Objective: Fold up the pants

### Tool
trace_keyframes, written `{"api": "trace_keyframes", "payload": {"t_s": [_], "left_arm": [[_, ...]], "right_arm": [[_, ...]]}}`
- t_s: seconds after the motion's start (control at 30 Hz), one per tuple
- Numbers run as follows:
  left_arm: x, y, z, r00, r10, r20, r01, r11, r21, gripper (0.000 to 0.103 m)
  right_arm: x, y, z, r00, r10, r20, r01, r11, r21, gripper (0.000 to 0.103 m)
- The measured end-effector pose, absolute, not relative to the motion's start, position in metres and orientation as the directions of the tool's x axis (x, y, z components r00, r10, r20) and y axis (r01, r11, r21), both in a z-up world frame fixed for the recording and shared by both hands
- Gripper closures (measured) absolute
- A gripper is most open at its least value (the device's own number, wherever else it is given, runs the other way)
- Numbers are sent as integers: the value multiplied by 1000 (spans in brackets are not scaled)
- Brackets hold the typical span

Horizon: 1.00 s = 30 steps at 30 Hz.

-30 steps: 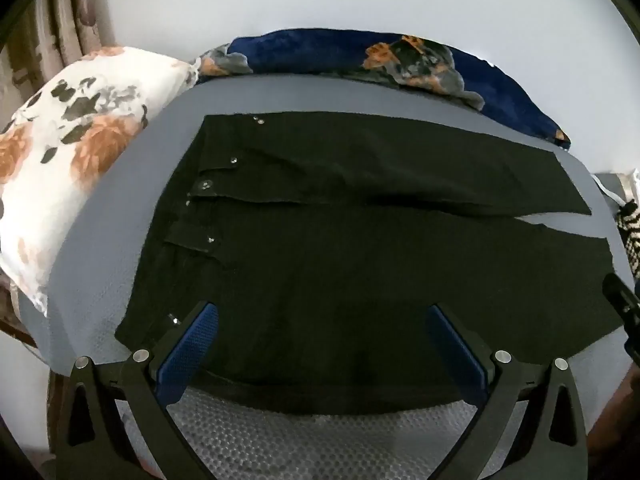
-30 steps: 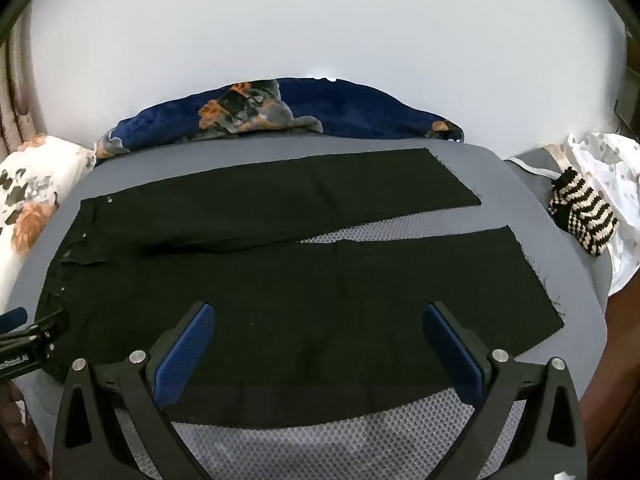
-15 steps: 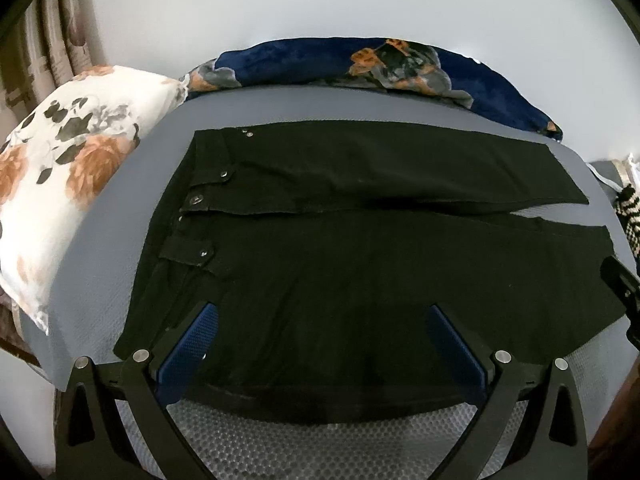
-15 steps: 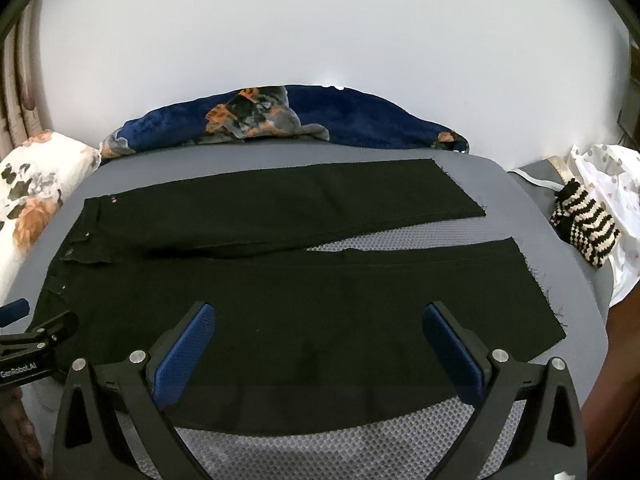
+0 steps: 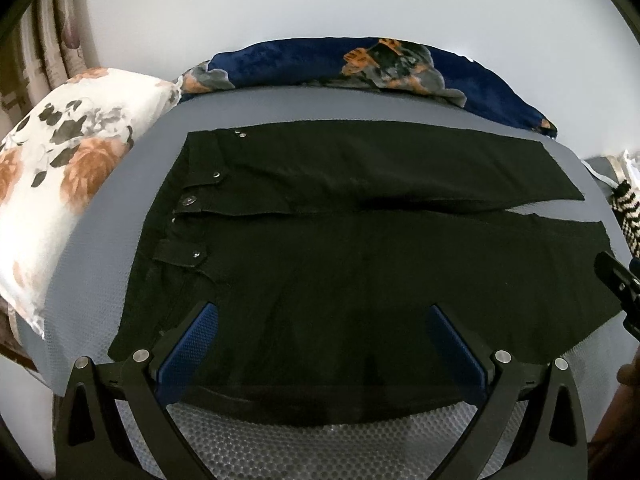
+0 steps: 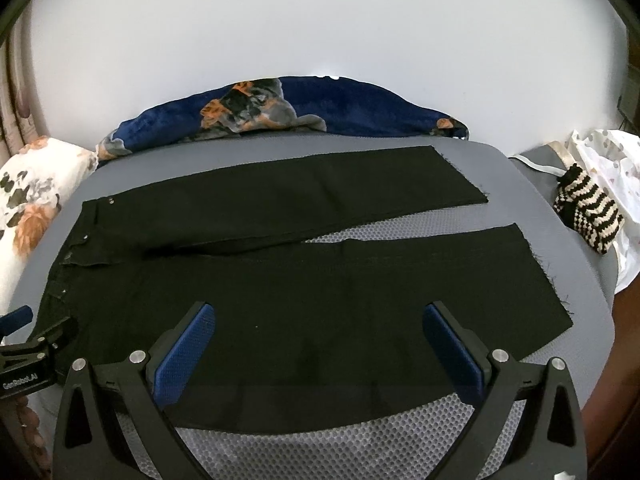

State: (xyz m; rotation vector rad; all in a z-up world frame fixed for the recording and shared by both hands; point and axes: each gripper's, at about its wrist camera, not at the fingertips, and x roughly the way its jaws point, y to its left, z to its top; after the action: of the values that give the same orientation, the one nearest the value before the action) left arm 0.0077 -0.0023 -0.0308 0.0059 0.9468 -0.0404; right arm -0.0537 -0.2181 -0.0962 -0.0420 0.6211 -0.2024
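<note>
Black pants (image 5: 340, 248) lie flat on a grey mesh surface (image 5: 320, 448), waistband with metal snaps at the left, both legs stretched to the right. The right wrist view shows the pants (image 6: 304, 280) with a narrow gap between the two legs. My left gripper (image 5: 322, 340) hovers open above the near edge at the hip end, nothing between its blue pads. My right gripper (image 6: 318, 340) is open too, above the near leg's edge. Each gripper shows at the edge of the other's view.
A white floral pillow (image 5: 60, 184) lies at the left. A dark blue floral blanket (image 5: 360, 68) runs along the back against a white wall. A striped knit item (image 6: 588, 216) and a white cloth (image 6: 612, 160) sit at the right.
Both grippers have drawn back and risen a little, so the pants sit lower and smaller in both views. The pants have not moved. Both grippers stayed open.
</note>
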Motion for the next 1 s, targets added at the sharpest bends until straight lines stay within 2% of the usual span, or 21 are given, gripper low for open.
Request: {"api": "trace_keyframes", "payload": {"t_s": [1.0], "left_arm": [[9,-1,-35,565,-1,-825,20,1000,12,0]], "right_arm": [[-54,-224,-99,784,-208,-585,192,977,-90,0]]}}
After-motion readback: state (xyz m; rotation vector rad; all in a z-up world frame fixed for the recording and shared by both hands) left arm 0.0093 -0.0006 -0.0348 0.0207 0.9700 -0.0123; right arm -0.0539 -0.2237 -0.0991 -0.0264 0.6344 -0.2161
